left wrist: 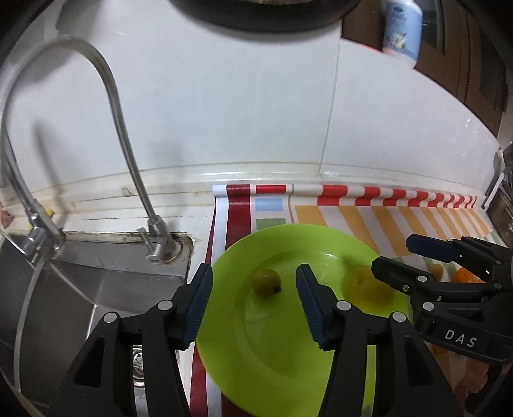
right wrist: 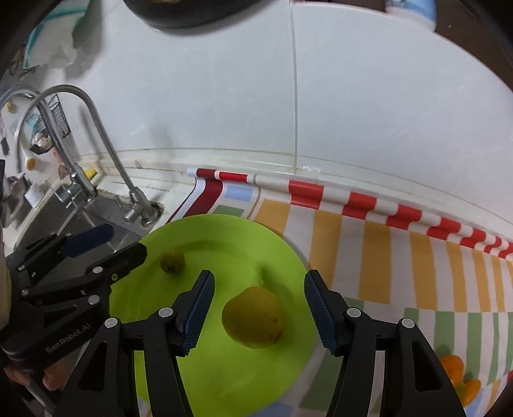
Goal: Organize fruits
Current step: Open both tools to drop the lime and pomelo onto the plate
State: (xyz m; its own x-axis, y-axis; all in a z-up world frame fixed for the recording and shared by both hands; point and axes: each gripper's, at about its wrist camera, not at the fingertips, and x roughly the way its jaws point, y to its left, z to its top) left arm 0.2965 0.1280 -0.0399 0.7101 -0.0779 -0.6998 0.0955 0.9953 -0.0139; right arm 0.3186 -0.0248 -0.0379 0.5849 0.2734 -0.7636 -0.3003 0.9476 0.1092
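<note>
A lime-green plate (left wrist: pixel 288 353) sits on the counter, on a striped cloth (right wrist: pixel 368 256) of red, orange, green and white bands, just beside the steel sink (left wrist: pixel 80 288) with its curved faucet (left wrist: pixel 121 128).

Two fruits lie on the plate, well apart from each other. The small greenish round fruit (left wrist: pixel 266 281) rests toward the sink side of the plate. The left gripper (left wrist: pixel 253 304) hangs over the plate with its jaws standing open; in the left wrist view the small fruit lies between and slightly beyond the two blue-padded fingers, touching neither.

The larger yellow-green fruit (right wrist: pixel 253 317), which looks like a lemon or a small pear, though I cannot tell which, lies toward the side of the plate away from the sink. The right gripper (right wrist: pixel 259 308) is above it with its jaws open too; in the right wrist view the fruit sits in the gap between the fingers, a clear space of green plate showing on each side, so neither pad presses on it.

Off the plate, on the cloth on the side farthest from the sink, lie some orange fruits (right wrist: pixel 453 369). A blue-and-white bottle (left wrist: pixel 403 29) stands on a ledge above the white tiled wall behind the plate.
</note>
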